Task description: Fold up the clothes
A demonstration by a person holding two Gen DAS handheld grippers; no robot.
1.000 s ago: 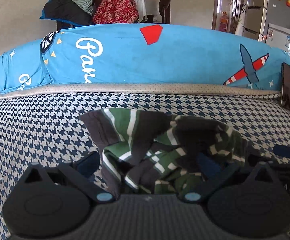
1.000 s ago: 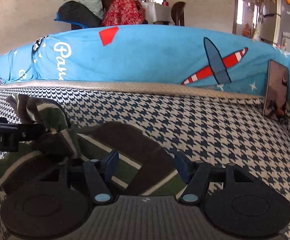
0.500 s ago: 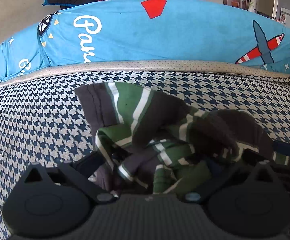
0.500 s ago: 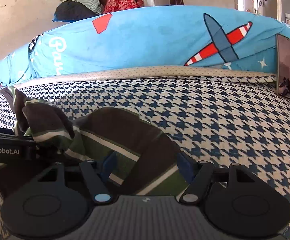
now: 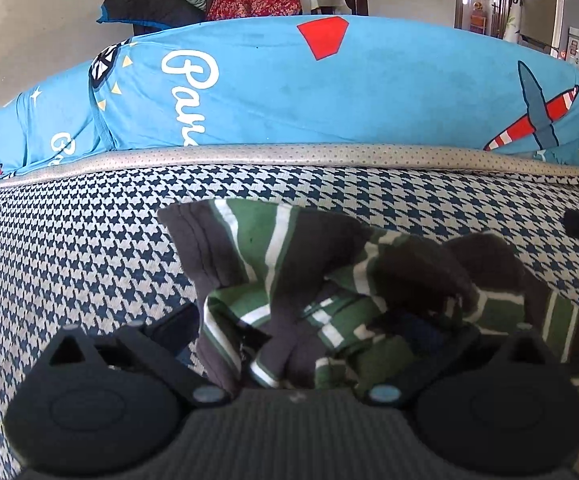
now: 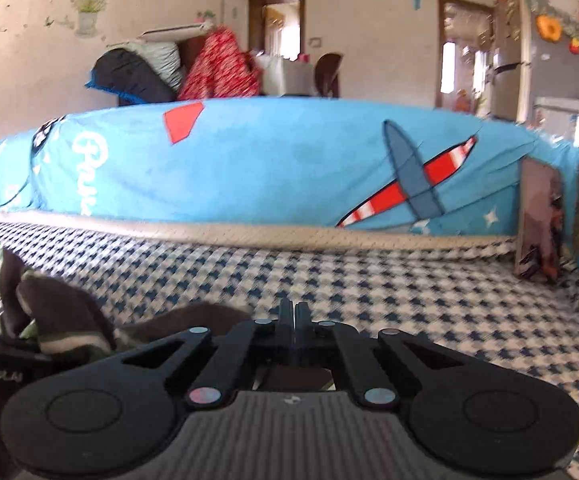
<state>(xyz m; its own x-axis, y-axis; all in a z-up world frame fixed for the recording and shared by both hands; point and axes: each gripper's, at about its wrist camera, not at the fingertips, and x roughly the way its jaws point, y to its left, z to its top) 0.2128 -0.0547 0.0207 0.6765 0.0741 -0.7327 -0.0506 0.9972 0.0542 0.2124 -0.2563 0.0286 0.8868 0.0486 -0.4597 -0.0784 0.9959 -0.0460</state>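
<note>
**Right tongs closed at the garment's edge, left tongs spread in the heap**

The striped garment [image 5: 273, 248], green, brown and white, lies crumpled on the checked sheet [image 5: 69, 248]. It sits straight ahead of the left tongs [image 5: 297, 320] and down to the left of the right tongs [image 6: 293, 308].

The left tongs stand wide open. Their two fingers are spread far apart, and the bunched cloth fills the gap between them and spills over both. One brown hem reaches away from the tongs, towards the blue pillow [image 5: 289, 92]. More striped cloth trails off past the right-hand finger. Whether either pad presses on the cloth cannot be told, since the folds cover the pads.

The right tongs have just been closing, and their fingers now meet tip to tip. A brown fold of the garment lies just left of the tips and shows again below them, through the linkage. Whether any cloth is pinched between the tips cannot be told. Further left in this view the garment rises in a peak and drapes over a black bar with white lettering. Ahead of the right tongs lies bare sheet, then the pillow. This view is blurred.
</note>
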